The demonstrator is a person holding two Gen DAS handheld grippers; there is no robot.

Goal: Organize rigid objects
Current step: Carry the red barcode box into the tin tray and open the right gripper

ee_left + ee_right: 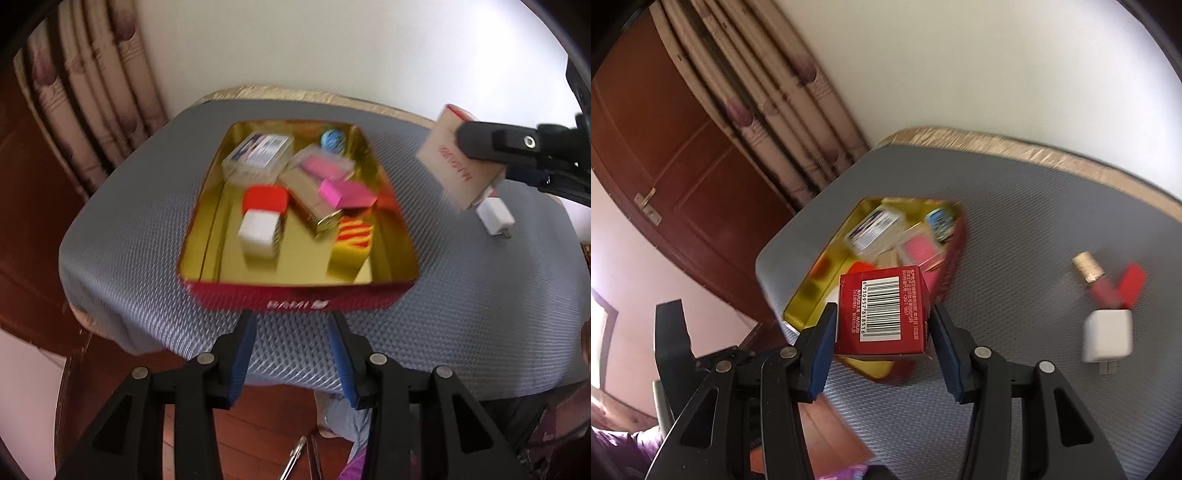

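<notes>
Red box [882, 310], clamped upright between the right gripper's [882, 312] fingers, hangs at lower centre of the frame, just before the tin [955, 251] lying beyond; left gripper [291, 314] is released, empty.

daylit, bright | motion blur throughout | fisheye bending, dark corners

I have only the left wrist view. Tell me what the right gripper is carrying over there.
Observer: The right gripper is shut on a small red box; the face towards its own camera carries a barcode.
Operator: Now list what lies outside the tin. I see only a white charger.
Observer: Beside the white charger lie a red bottle with a gold cap and a flat red piece, both on the mat, outside the tin.
</notes>
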